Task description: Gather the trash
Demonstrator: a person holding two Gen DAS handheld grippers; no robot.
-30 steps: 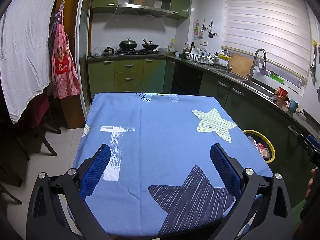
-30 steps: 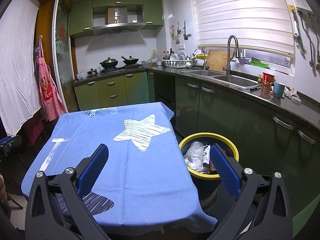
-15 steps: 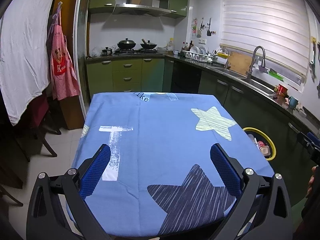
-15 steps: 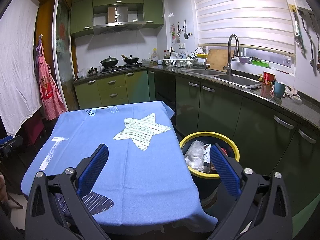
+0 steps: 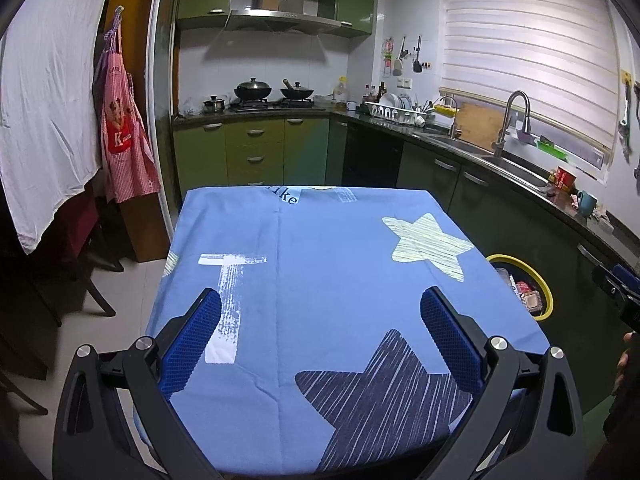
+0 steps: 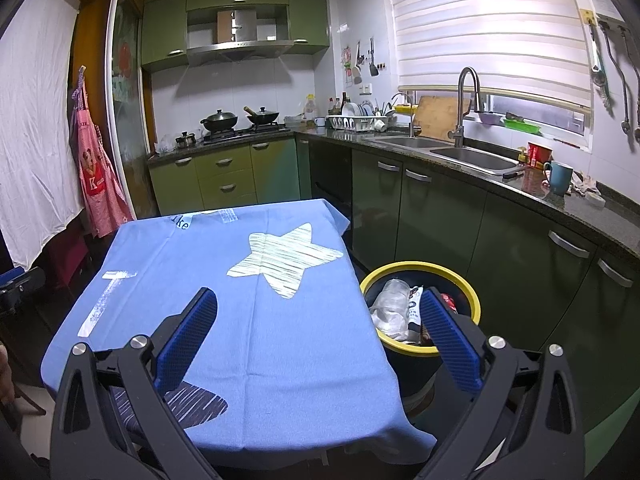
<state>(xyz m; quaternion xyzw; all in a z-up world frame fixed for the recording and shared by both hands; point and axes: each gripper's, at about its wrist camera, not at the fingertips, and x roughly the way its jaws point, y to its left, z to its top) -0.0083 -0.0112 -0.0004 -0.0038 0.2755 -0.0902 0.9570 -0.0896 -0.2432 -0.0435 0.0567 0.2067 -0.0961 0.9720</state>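
Observation:
A dark bin with a yellow rim (image 6: 474,288) stands on the floor right of the table; it also shows in the left wrist view (image 5: 549,304). Inside lie a crumpled clear plastic bottle (image 6: 390,300) and wrappers (image 6: 414,312). The table wears a blue cloth with stars (image 5: 320,264), seen too in the right wrist view (image 6: 240,312); I see no loose items on it. My left gripper (image 5: 320,332) is open and empty above the table's near edge. My right gripper (image 6: 318,328) is open and empty, its right finger (image 6: 448,332) over the bin's near side.
Green cabinets (image 6: 440,216) and a dark counter with sink (image 6: 472,158) run along the right, close behind the bin. A stove with pans (image 5: 272,94) is at the back. A red apron (image 5: 124,144) and white sheet (image 5: 40,112) hang left, over chairs.
Both views have shifted only slightly; the left gripper has lifted a little. Both grippers stay open and empty.

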